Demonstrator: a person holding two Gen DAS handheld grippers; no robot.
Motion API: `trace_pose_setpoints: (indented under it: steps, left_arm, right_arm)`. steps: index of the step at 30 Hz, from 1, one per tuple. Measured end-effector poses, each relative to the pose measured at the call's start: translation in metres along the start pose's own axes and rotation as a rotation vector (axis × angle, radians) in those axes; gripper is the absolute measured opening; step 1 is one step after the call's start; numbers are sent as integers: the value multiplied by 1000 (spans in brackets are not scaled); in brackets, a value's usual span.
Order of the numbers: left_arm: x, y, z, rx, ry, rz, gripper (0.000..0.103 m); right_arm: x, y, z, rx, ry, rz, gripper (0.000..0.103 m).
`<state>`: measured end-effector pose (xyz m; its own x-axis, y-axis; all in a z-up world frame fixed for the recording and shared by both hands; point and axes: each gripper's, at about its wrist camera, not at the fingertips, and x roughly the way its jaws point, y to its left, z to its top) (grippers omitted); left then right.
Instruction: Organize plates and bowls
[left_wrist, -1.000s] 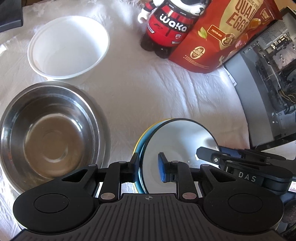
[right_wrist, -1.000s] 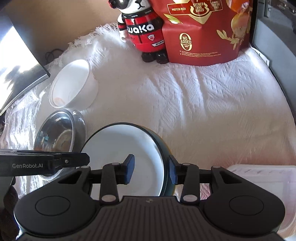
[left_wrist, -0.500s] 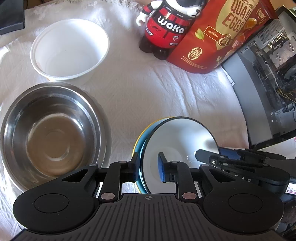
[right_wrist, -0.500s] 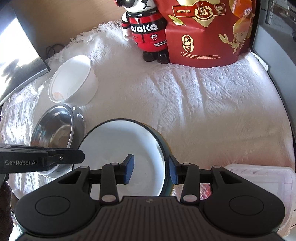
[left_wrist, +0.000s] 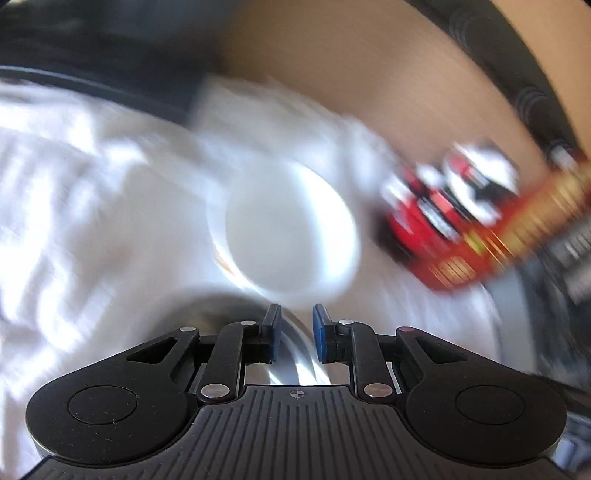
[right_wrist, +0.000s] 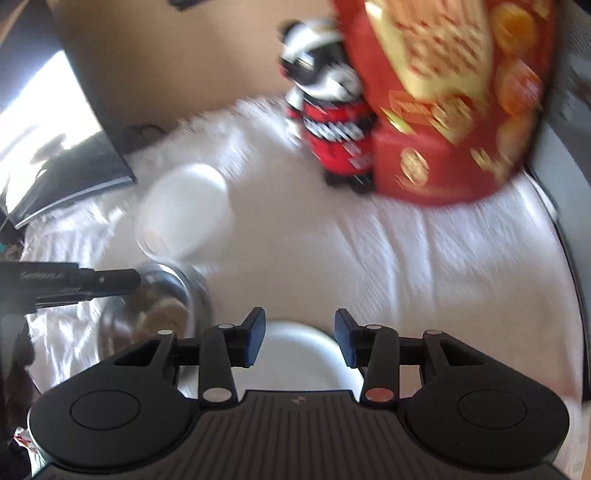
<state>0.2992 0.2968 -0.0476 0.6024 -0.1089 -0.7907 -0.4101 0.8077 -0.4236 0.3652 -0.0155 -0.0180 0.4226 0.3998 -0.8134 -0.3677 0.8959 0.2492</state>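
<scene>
A: Where are the dishes?

B: The white plate (right_wrist: 299, 354) lies flat on the white cloth (right_wrist: 424, 266), just under my right gripper (right_wrist: 300, 341). Jaws wide apart, straddling the plate's far rim, holding nothing. The steel bowl (right_wrist: 173, 295) sits to its left, the white bowl (right_wrist: 184, 214) beyond that.

A: And the left?

B: My left gripper (left_wrist: 296, 332) hangs over the steel bowl's rim (left_wrist: 295, 354). Narrow gap between the pads, and I see nothing clamped in it. That view is badly smeared, so I go by the jaw outline only.

A: Which step is this?

B: I judge it a change of target: both hands empty, the left one pointing at the white bowl (left_wrist: 288, 229) ahead. Next move likely calls for nesting bowls. The jaws would need to open wider to take a rim wall.

A: Anything in the bowls?

B: The white one looks empty. The steel one shows brownish patches; reflection or residue, I cannot tell.

A: Surroundings?

B: A red toy figure (right_wrist: 332, 122) and a red snack bag (right_wrist: 443, 96) stand at the back.
</scene>
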Motion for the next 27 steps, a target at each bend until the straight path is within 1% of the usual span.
trace_pose_setpoints:
  steps: [2,4,6,8,10,12,14,17,19,21,22,24,25,27]
  left_arm:
    - [10,11,19,-32,-15,65,20]
    - [23,15,36,-43,-13,89,20]
    - [37,14,47,-31,-7,116,21]
    - [53,10,53,-12,6,177,21]
    - [68,10,57,4,19,232,21]
    - [83,12,59,4,29,262,24]
    - [97,19,59,-2,52,277,24]
    - [120,23,60,-7,95,269,24]
    - [132,26,60,-16,125,247,23]
    - [139,28,60,-26,140,208,23]
    - [140,27,59,-29,134,200,26]
    - [134,19,58,1,97,205,22]
    - [129,14,57,21,78,199,20]
    - [120,4,55,32,53,162,20]
  right_arm:
    - [11,14,21,-45,-8,20,43]
    - [25,27,41,-77,-7,27,43]
    - [40,37,61,-88,-2,52,43]
    - [58,46,78,-91,22,80,46]
    - [79,53,91,-94,50,89,48]
    - [102,58,99,-93,76,95,49]
    - [129,63,106,-87,112,107,49]
    - [174,70,111,-81,180,109,50]
    - [199,74,110,-70,228,114,50]
    - [218,77,106,-59,265,119,49]
    - [226,78,104,-50,286,128,46]
    - [233,78,100,-39,323,158,38]
    - [231,77,98,-40,325,161,37]
    - [221,74,96,-45,304,166,36]
